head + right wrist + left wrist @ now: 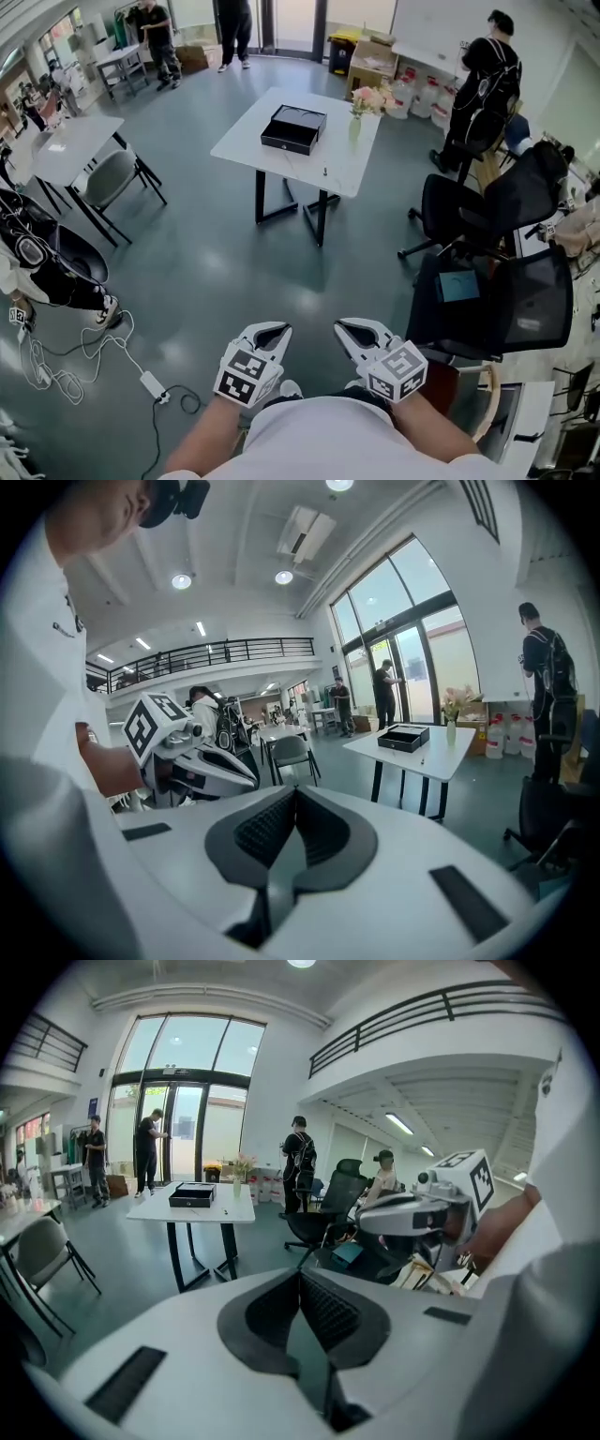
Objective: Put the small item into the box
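Observation:
A black open box (293, 128) lies on the white table (253, 131) across the room, with a small dark item (325, 172) near the table's front edge. Both also show in the left gripper view, box (192, 1194) and item (225, 1211), and in the right gripper view, box (403, 737) and item (422, 760). My left gripper (272, 330) and right gripper (354, 328) are held side by side close to my body, far from the table. The left gripper (300, 1274) and right gripper (294, 789) are both shut with nothing between the pads.
A vase of flowers (356, 117) stands on the table's right side. Black office chairs (497, 291) crowd the right. A grey chair (108, 178) and another white table (66, 145) stand at left. Cables and a power brick (150, 384) lie on the floor. Several people stand around.

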`<state>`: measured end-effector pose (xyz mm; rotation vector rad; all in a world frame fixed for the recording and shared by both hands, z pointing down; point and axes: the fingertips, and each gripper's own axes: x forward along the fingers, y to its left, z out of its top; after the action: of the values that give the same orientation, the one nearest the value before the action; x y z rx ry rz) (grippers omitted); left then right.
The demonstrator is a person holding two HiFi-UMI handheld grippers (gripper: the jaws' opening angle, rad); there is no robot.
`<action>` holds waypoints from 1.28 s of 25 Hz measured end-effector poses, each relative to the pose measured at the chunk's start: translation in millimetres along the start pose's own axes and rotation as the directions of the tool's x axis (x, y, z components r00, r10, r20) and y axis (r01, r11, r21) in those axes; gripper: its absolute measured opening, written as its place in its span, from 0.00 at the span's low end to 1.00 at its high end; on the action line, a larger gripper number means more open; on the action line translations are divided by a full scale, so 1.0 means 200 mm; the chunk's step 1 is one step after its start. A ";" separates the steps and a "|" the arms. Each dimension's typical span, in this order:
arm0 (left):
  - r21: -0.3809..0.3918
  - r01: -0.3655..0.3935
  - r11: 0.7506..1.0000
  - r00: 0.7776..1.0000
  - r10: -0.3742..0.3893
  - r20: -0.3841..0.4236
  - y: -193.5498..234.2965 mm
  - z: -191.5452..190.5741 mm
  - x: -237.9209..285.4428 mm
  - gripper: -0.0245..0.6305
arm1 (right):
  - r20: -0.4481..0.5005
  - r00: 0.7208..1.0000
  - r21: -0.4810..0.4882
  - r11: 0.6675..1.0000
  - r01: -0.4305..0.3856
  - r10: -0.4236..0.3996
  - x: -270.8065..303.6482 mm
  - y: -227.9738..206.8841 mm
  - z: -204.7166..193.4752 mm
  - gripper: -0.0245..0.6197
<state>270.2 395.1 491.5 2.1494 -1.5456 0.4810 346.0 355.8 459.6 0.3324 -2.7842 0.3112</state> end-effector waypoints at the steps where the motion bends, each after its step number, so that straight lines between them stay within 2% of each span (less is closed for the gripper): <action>1: 0.028 -0.006 1.000 1.000 0.006 -0.010 0.02 -0.02 -0.02 0.06 | -0.003 1.000 0.002 1.000 -0.002 0.002 0.03 0.02 0.01 0.06; 3: 0.053 -0.007 0.999 1.000 0.009 -0.022 0.07 -0.04 -0.06 0.06 | -0.006 1.000 0.018 1.000 0.003 -0.003 0.09 0.04 0.03 0.06; 4: 0.042 -0.007 0.999 1.000 0.008 -0.023 0.10 -0.05 -0.07 0.06 | -0.011 1.000 0.027 1.000 0.004 -0.003 0.12 0.04 0.04 0.06; 9: -0.077 -0.025 0.997 1.000 0.024 -0.011 0.25 -0.08 -0.10 0.06 | -0.050 0.998 0.022 1.000 -0.023 0.024 0.25 0.05 0.04 0.06; 14: -0.013 -0.102 0.995 0.993 0.101 -0.058 0.44 -0.12 -0.08 0.06 | -0.048 0.996 0.028 0.997 -0.077 0.079 0.44 0.00 0.10 0.06; 17: -0.072 -0.118 0.990 0.992 0.115 -0.052 0.55 -0.08 -0.01 0.06 | -0.047 0.992 0.039 0.993 -0.112 0.114 0.59 -0.09 0.13 0.06; 23: -0.113 -0.137 0.984 0.988 0.128 -0.082 0.82 0.11 0.18 0.06 | -0.006 0.986 0.099 0.981 -0.165 0.167 0.86 -0.39 0.37 0.06; 25: -0.155 -0.143 0.977 0.989 0.135 -0.062 0.94 0.23 0.28 0.06 | 0.004 0.983 0.098 0.978 -0.184 0.185 0.93 -0.51 0.45 0.06; 28: -0.206 -0.142 0.968 0.990 0.141 -0.019 1.08 0.41 0.43 0.06 | -0.026 0.966 0.071 0.965 -0.254 0.256 1.01 -0.65 0.50 0.06; 30: -0.188 -0.149 0.971 0.989 0.149 -0.012 1.14 0.51 0.54 0.06 | -0.054 0.959 0.047 0.960 -0.275 0.277 1.07 -0.74 0.50 0.06; 32: -0.162 -0.155 0.974 0.988 0.154 -0.019 1.20 0.57 0.64 0.06 | -0.069 0.962 0.047 0.964 -0.262 0.264 1.14 -0.85 0.50 0.06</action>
<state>85.8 165.5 498.9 1.9127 -1.6956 0.3953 151.9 126.5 473.5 -0.0432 -2.7510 0.4284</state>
